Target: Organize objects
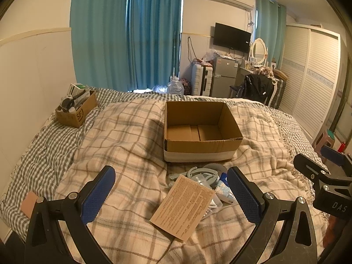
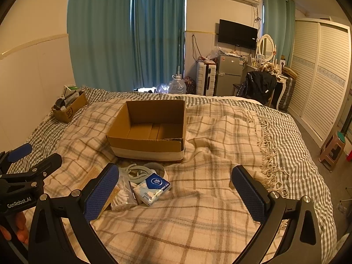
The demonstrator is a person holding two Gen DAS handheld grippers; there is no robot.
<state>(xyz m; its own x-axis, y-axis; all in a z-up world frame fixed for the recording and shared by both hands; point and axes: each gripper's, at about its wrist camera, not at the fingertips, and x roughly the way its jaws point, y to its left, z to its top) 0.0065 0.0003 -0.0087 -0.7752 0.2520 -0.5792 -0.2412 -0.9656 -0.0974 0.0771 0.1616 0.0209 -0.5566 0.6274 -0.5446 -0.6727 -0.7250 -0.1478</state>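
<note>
Left wrist view: The left gripper (image 1: pixel 171 194) is tilted downward over the bed (image 1: pixel 39 154), with its blue-padded fingers (image 1: pixel 99 194) spread wide apart and nothing between the pads. Below and ahead of the fingers, a small pile of objects lies on the plaid blanket (image 1: pixel 123 136): a tan printed card (image 1: pixel 183 208) nearest the camera, a grey plastic hanger (image 1: pixel 198 172) behind it, and a blue-and-white tissue pack (image 1: pixel 224 190) partly hidden by the right-side finger. An open, empty cardboard box (image 1: pixel 201 129) stands upright on the blanket just beyond the pile. A smaller cardboard box (image 1: pixel 76 110), filled with assorted items, sits at the far left of the bed near the wall. The right gripper (image 1: pixel 325 176) shows at the right edge.

Right wrist view: The right gripper (image 2: pixel 176 194) also tilts downward, fingers (image 2: pixel 248 194) fully apart and clear of any object. The tissue pack (image 2: pixel 151 187) lies on the blanket (image 2: pixel 209 198) inside the finger span, toward the left side. A clear pack of cotton swabs (image 2: pixel 123 195) touches it at the left, beside the left-side finger. The hanger (image 2: pixel 138 171) lies behind both. The cardboard box (image 2: pixel 149 129) stands just beyond. The left gripper (image 2: pixel 24 165) shows at the left edge, with a hand (image 2: pixel 15 226) gripping its handle.
</note>
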